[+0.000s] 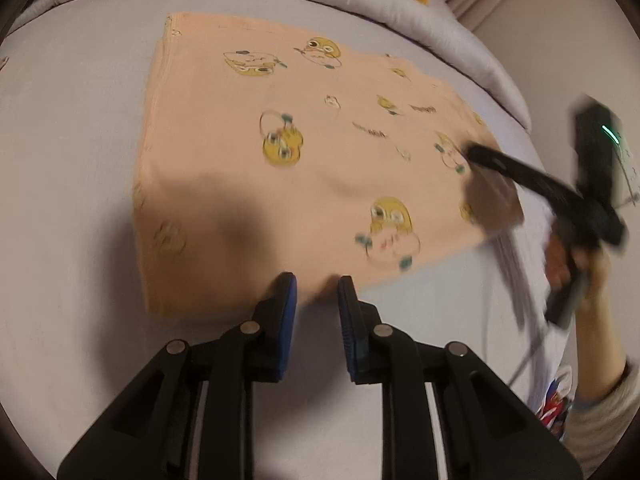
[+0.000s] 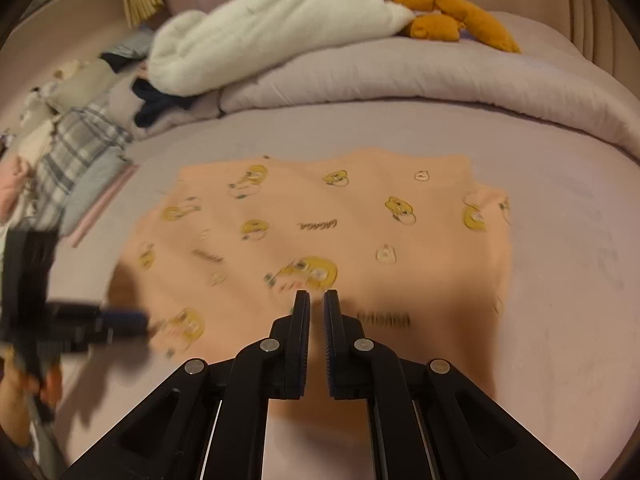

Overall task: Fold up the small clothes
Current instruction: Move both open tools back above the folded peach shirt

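The left hand-held gripper (image 1: 316, 280) stands slightly apart with nothing between its blue pads, its tips at the near edge of the peach printed garment (image 1: 280, 160) spread flat on the bed (image 1: 72, 160). The right hand-held gripper (image 2: 316, 296) is closed and empty, over that garment's near part. Only the right wrist view shows the white plush toy (image 2: 260, 32) and plaid clothes pile (image 2: 76, 148) beyond; only the left shows the person's hand (image 1: 572, 264).

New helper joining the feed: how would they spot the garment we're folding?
Start at the pale lilac bed sheet in front of the rolled duvet. Flat on it lies the peach garment, the only piece printed with yellow cartoon ducks; the other clothes sit piled at the bed's left edge.
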The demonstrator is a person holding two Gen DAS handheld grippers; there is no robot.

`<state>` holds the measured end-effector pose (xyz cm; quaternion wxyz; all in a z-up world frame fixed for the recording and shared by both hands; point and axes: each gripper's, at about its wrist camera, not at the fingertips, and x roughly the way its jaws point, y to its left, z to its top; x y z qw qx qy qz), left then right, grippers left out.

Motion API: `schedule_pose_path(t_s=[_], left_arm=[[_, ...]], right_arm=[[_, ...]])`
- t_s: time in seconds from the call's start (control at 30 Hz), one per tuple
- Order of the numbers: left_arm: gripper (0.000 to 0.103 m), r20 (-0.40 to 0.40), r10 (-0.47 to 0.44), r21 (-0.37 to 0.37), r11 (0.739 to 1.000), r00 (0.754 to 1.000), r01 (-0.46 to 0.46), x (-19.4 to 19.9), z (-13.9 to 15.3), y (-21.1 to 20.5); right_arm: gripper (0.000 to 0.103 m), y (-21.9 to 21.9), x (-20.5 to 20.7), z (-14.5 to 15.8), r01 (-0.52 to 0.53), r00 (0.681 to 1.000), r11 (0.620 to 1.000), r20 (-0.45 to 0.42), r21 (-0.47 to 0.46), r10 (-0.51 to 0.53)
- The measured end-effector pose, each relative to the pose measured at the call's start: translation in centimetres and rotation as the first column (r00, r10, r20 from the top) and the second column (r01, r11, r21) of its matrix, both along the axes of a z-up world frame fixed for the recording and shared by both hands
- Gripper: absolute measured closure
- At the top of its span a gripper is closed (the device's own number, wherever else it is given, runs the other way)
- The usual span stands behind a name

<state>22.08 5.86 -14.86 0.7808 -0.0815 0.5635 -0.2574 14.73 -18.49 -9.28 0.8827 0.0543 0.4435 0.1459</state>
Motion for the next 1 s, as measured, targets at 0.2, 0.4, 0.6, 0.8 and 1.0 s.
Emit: schedule_pose_path(t_s=[0.2,0.4,0.6,0.8,1.0], left_arm=[[0.085,-0.029,-0.029,-0.013,1.0,0.999,0.028,-0.9,-0.4,1.1],[0.085,-0.048,-0.006,-0.073,0.997,0.999,0.002,-1.4,0.0,2.0],[0.083,0.053,0.001,-0.131,0.991,0.999,0.006,-1.8,3.2,2.5],[0.082,0.089,0.155,-0.177,0.975,0.984,-0.138,2.8,4.0,2.6],[0.082,0.042,0.276,-0.169,0.949,0.96,-0.265,5.6,2.0,4.1]], right_arm=[[0.099,-2.6,4.6,-2.3,0.195,0.978,0.981,-0.078,-0.019,-0.196],[0.099,-6.7,6.5,-1.9,0.381,0.923,0.923,-0.073,0.057,-0.377],[0.097,-6.4,3.2,0.6,0.328,0.944,0.944,0.025,0.039,-0.329],[0.097,-4.9,-2.4,0.8,0.181,0.981,0.983,0.058,0.039,-0.183],[0.097,-4.5,-4.6,-1.3,0.13,0.991,0.988,0.021,-0.081,-0.128]])
